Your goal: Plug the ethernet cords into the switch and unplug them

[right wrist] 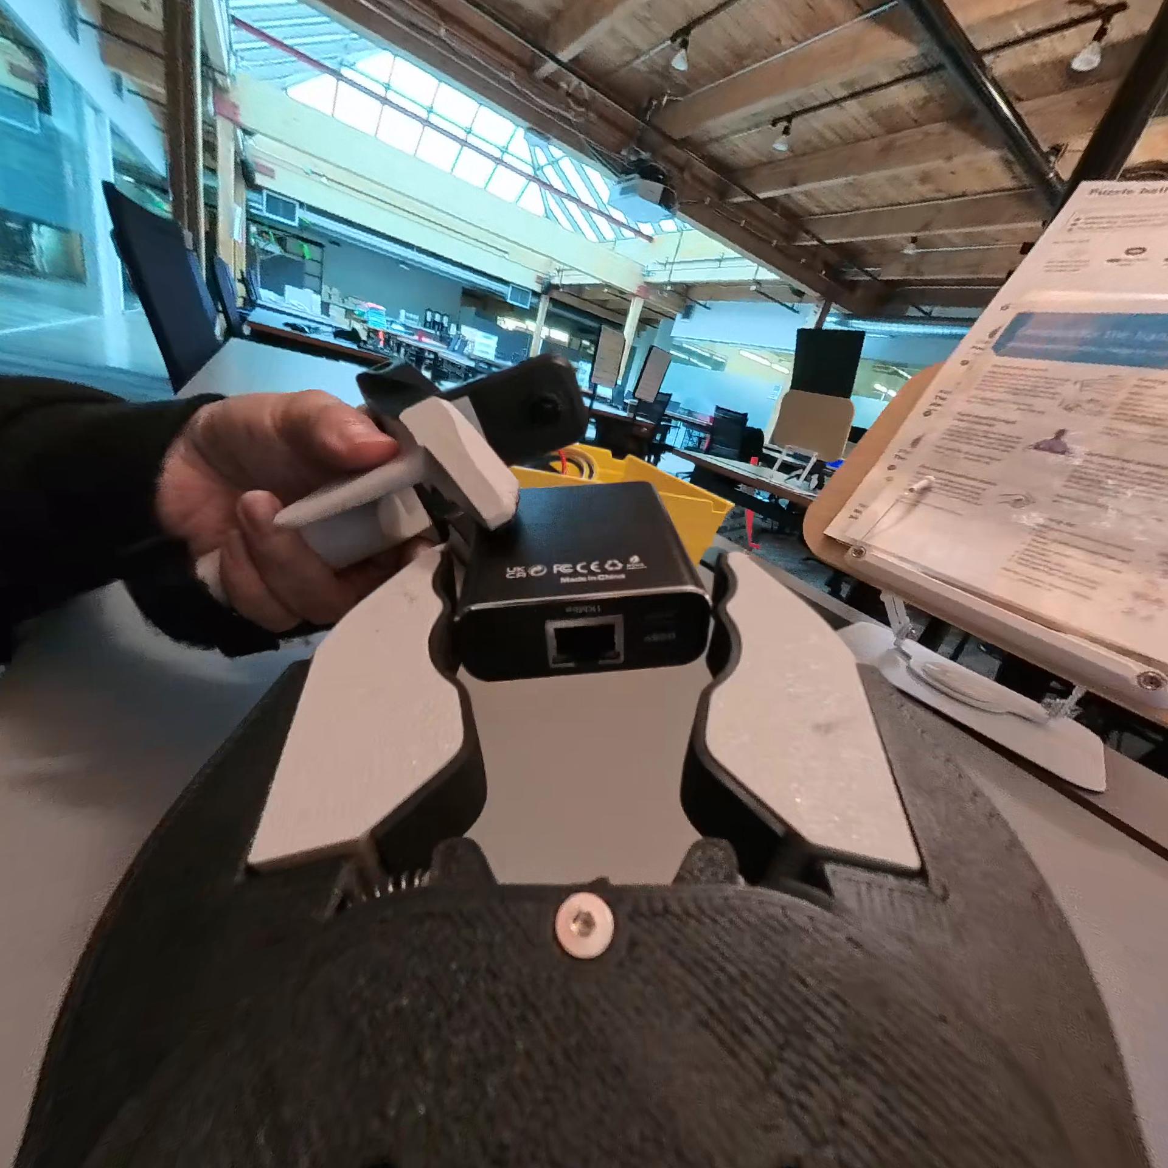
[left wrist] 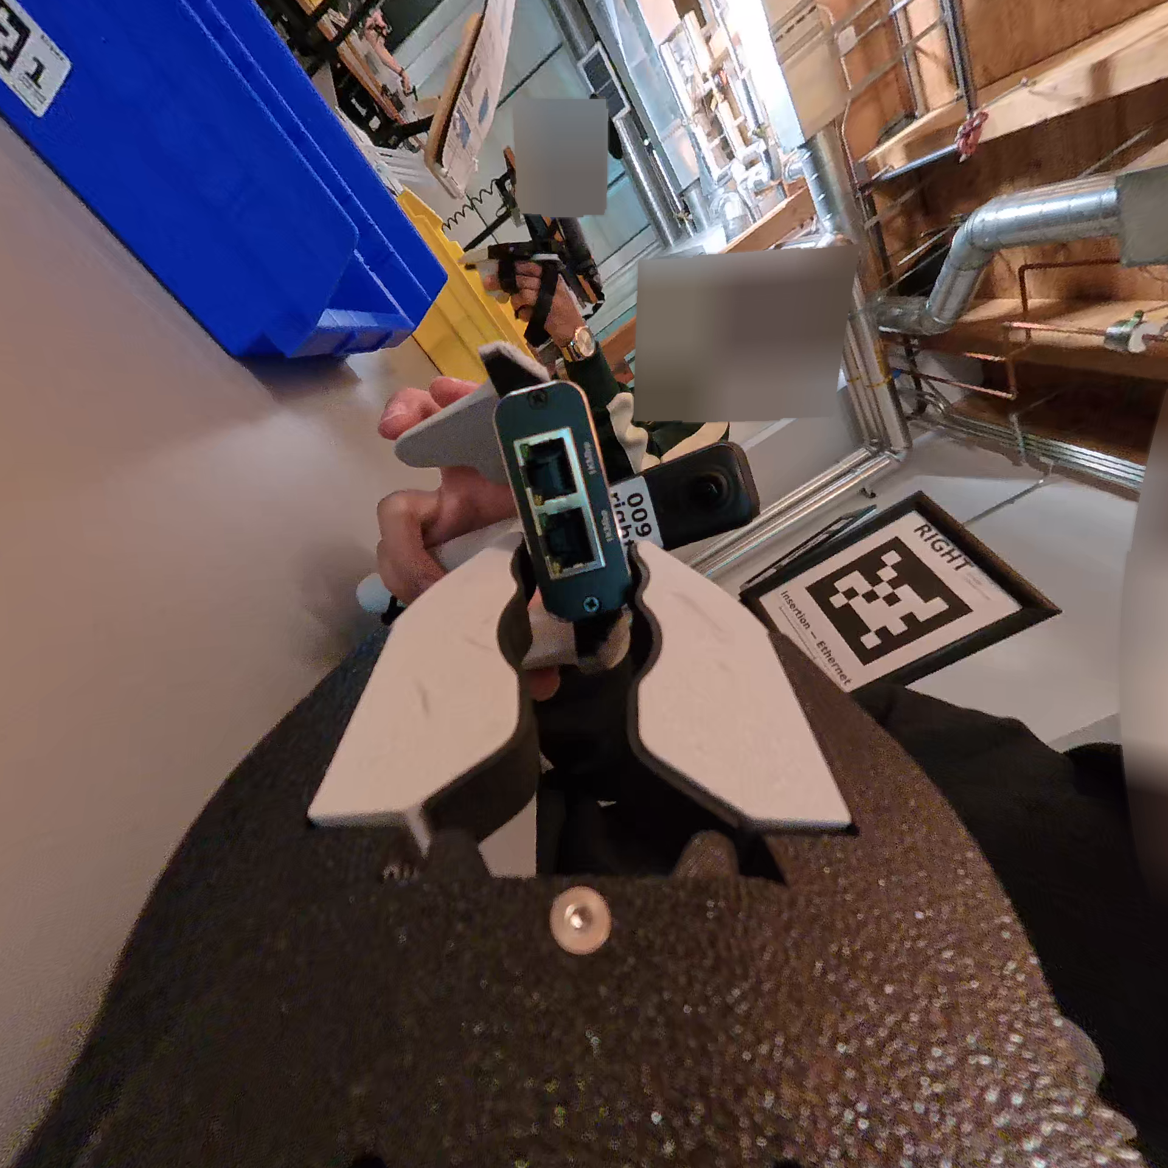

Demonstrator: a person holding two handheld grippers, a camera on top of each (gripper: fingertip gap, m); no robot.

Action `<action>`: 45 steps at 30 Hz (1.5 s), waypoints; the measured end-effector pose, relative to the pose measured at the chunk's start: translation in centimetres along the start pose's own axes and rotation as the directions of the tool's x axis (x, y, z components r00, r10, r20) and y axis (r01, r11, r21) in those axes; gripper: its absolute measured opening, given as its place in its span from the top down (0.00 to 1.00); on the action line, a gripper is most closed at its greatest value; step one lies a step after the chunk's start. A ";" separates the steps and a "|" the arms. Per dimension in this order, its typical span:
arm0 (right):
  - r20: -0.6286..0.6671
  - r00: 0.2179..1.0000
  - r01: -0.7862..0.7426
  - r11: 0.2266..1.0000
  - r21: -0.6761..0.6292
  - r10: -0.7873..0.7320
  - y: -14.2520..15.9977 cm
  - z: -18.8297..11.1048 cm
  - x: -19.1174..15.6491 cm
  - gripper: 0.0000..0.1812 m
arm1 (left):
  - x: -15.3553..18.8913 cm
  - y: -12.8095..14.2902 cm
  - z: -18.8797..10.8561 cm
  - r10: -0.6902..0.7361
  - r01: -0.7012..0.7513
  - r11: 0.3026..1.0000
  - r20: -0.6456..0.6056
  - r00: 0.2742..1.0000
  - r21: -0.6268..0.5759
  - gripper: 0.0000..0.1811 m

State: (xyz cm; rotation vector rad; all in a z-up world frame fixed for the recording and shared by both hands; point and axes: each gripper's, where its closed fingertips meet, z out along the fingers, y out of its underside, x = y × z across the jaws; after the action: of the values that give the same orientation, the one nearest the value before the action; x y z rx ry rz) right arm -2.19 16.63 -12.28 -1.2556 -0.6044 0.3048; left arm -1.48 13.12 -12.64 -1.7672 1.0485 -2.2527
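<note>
The switch (left wrist: 559, 505), a small dark metal box, is held up off the table (left wrist: 158, 505) between the two grippers. In the left wrist view its end face with two empty ports stacked one over the other looks at the camera, and the left gripper (left wrist: 572, 607) has its white fingers (left wrist: 442, 682) drawn in against the lower end of that face, pinching it. In the right wrist view the opposite end of the switch (right wrist: 578, 594) shows a single empty port, and the right gripper (right wrist: 581, 622) has its fingers (right wrist: 790, 708) closed on the two sides of the box, gripping it. No cord is seen in any port.

The person's hand (right wrist: 265, 499) holds the left gripper's handle, its finger tip resting on the top of the switch at the far end. The hand (left wrist: 417, 505) on the right gripper shows beyond the switch in the left wrist view.

A yellow bin (right wrist: 670, 493) stands on the table just behind the switch; red and yellow cords lie in it, though little of its inside shows. In the left wrist view a blue bin (left wrist: 240, 208) sits toward the table's far edge with the yellow bin (left wrist: 455, 297) touching its side; what the blue one holds cannot be told. A framed marker card (left wrist: 897, 588) lies near the table's edge, and a sheet stand (right wrist: 1011, 480) rises at the table's right side.
</note>
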 end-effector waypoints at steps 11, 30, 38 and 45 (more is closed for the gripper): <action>0.037 0.997 -0.065 0.997 -0.046 0.067 1.1 -0.2 0.0 0.57 | -1.0 0.9 1.4 -0.083 0.083 0.997 0.017 0.996 0.004 0.85; 0.010 0.895 -0.445 0.894 0.052 0.445 1.0 -2.2 4.4 0.58 | -2.1 -14.6 -24.6 0.822 -0.392 0.082 0.284 -0.493 -0.916 0.72; 0.022 0.892 -0.452 0.891 0.048 0.451 1.0 -2.2 4.3 0.60 | -10.4 -17.7 -38.9 0.922 0.084 0.084 0.046 -0.384 -0.993 0.74; 0.074 0.920 -0.386 0.922 -0.002 0.385 1.0 -1.7 2.8 0.77 | -13.1 -18.5 -42.1 0.938 0.195 0.140 0.067 -0.339 -0.971 0.90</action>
State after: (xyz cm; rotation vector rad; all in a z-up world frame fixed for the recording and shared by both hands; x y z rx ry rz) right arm 1.16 17.02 -12.88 -1.3531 -0.4111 0.6857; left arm -28.42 52.33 -17.03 -1.4268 1.8204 0.7019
